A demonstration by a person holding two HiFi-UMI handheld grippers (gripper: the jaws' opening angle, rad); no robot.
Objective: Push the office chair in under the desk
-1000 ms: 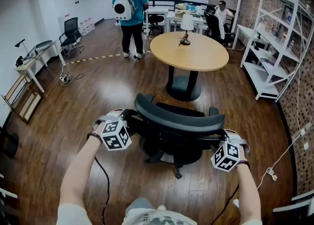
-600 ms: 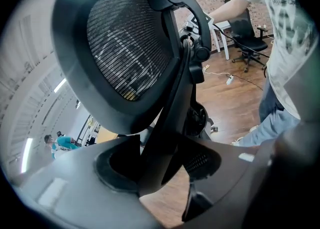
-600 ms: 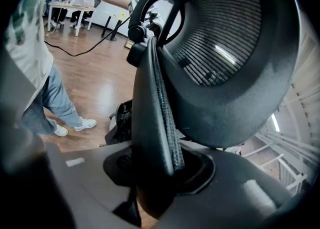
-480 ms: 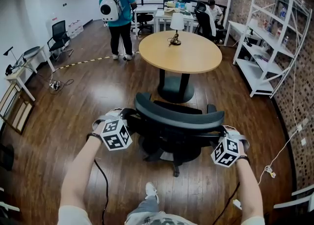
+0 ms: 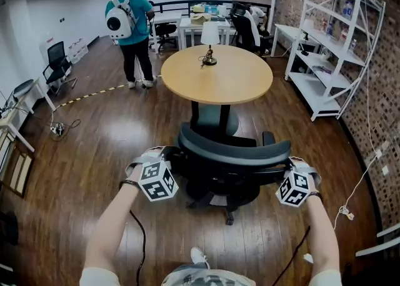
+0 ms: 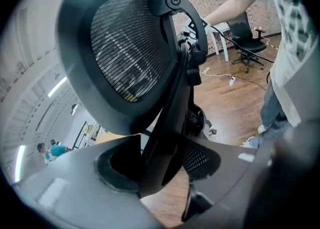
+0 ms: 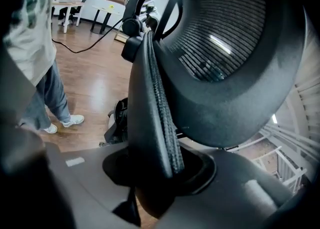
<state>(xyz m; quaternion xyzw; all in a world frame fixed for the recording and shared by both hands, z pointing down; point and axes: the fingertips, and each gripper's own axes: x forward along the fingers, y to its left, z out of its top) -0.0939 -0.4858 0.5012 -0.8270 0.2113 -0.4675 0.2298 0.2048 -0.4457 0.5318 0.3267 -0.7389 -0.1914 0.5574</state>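
The black mesh office chair [image 5: 234, 153] stands with its back toward me, just short of the round wooden desk [image 5: 215, 75]. My left gripper [image 5: 169, 157] is clamped on the left edge of the backrest [image 6: 125, 58], whose frame runs down between the jaws. My right gripper [image 5: 282, 167] grips the right edge of the backrest [image 7: 220, 58]; its jaws are opening a little, with the padded edge still between them. The seat faces the desk's black pedestal [image 5: 209, 122]. The chair's wheeled base [image 5: 215, 203] shows below the seat.
A small lamp [image 5: 209, 44] stands on the desk. A person with a white backpack [image 5: 128, 22] stands beyond the desk at the left. White shelving [image 5: 331, 47] lines the brick wall at right. More desks and chairs [image 5: 59, 66] stand at the back and left. Cables [image 5: 350, 207] lie on the wooden floor.
The chair, both grippers and I have moved forward toward the round desk, which now lies much nearer to the seat. Both grips on the backrest look unchanged.
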